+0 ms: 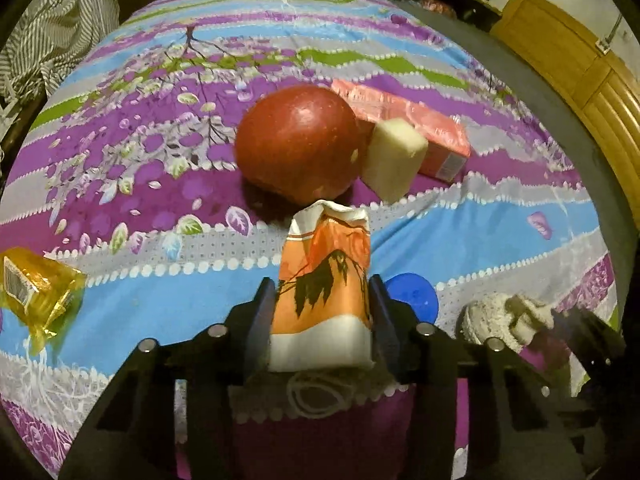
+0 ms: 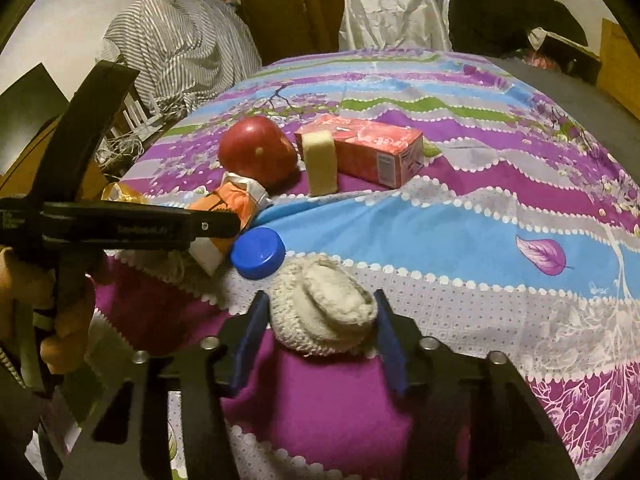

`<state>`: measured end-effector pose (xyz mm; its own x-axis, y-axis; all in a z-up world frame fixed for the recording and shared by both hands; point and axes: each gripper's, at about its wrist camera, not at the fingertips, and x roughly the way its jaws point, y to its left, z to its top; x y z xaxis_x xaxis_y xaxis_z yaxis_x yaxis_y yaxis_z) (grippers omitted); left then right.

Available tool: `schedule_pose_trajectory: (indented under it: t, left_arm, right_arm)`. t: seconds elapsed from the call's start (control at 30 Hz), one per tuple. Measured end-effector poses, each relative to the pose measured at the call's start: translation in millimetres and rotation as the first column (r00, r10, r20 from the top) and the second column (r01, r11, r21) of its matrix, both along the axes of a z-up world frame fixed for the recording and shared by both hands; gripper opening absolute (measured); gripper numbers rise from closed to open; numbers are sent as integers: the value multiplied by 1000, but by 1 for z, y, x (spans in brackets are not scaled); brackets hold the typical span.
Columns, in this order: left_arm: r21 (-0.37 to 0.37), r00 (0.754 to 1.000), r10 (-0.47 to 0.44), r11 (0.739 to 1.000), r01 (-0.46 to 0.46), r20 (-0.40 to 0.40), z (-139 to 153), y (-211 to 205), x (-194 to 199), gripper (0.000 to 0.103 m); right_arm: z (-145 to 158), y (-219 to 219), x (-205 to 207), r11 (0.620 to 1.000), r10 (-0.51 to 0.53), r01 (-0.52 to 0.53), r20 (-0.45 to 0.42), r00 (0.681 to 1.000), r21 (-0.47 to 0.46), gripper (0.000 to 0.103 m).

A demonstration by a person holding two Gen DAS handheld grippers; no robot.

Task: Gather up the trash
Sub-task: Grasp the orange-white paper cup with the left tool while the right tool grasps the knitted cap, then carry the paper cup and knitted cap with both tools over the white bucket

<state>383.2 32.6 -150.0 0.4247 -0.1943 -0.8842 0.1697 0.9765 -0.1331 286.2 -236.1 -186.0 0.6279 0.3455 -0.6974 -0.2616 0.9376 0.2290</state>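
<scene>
**Grabbing the first two bits of trash**

Pinching an orange tissue pack (image 1: 322, 300), the left gripper (image 1: 322, 312) squeezes it near the bed's (image 2: 480, 220) front edge. Beside it, the right gripper (image 2: 320, 336) hugs a crumpled white wad (image 2: 320, 312). Neither is lifted. Blue cap (image 2: 259, 253), yellow wrapper (image 1: 36, 296) and pink box (image 2: 368, 148) wait.

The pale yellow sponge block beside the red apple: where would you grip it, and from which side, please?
Grip the pale yellow sponge block across its two broad flat faces, near the top, coming from above: it stands upright on a narrow edge, with the red apple and pink carton crowding its sides.
</scene>
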Motion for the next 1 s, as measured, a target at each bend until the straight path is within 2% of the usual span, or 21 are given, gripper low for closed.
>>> schedule_pose_trajectory:
  t: [0.17, 0.23, 0.4, 0.57, 0.67, 0.8, 1.0]
  left_arm:
    - [-38, 997, 38, 999, -35, 72, 29, 20, -18, 41]
    - [-78, 995, 48, 996, -41, 87, 43, 30, -30, 41]
    - [-93, 992, 37, 995, -25, 120, 65, 47, -74, 41]
    - [-11, 996, 16, 1000, -16, 91, 41, 52, -131, 43]
    - [-10, 998, 27, 1000, -26, 52, 16, 55, -149, 44]
    - [62, 998, 31, 997, -35, 61, -3, 46, -151, 49]
    - [78, 996, 41, 996, -48, 83, -3, 38, -145, 48]
  right_arm:
    - [6, -4, -10, 1000, -6, 5, 33, 999, 25, 47]
    - [9, -4, -17, 999, -2, 1, 39, 999, 36, 47]
    - [16, -5, -45, 998, 18, -21, 49, 999, 56, 47]
    - [15, 1, -85, 998, 39, -41, 50, 998, 43, 47]
    - [5, 7, -102, 999, 43, -44, 32, 999, 29, 47]
    - [2, 13, -111, 999, 33, -32, 37, 999, -14, 48]
    - [-2, 14, -107, 998, 42, -40, 35, 999, -49, 48]
